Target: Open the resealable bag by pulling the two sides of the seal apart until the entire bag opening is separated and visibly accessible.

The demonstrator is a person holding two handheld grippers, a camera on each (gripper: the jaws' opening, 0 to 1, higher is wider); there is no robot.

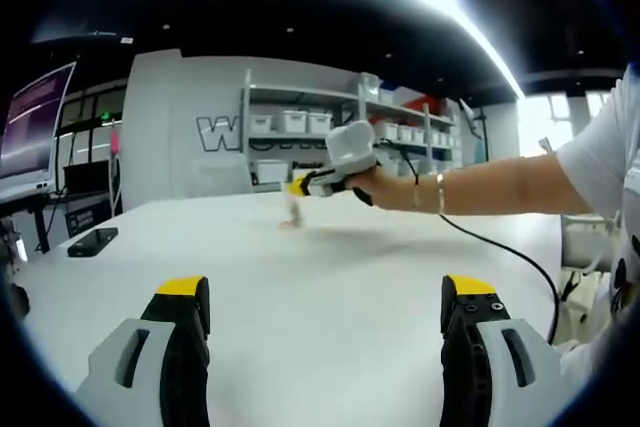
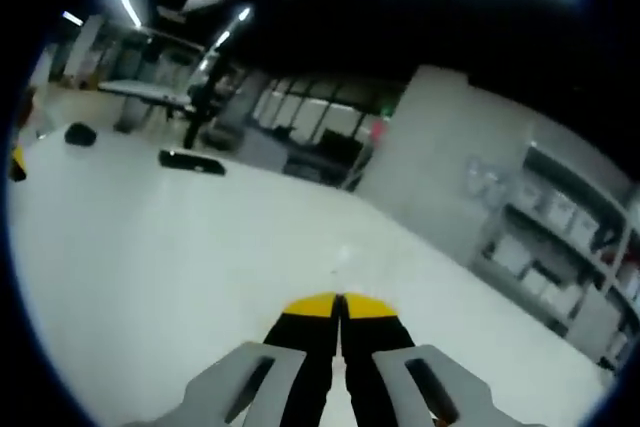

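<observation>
Over white table (image 1: 330,287), left claw (image 1: 328,322) wide, empty; right claw (image 2: 338,309) pressed together, nothing visible between

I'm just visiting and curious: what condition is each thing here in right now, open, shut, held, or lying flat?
left gripper: open, jaws wide apart, nothing between them.
right gripper: shut, yellow tips together above the table.
bag: blurred, hangs at the right gripper's tips; seal state unclear.
phone: flat on the table, screen dark.
monitor: switched on.

a black phone (image 1: 92,241) lies on the white table (image 1: 300,297), with shelves of white bins (image 1: 300,122) behind.
</observation>
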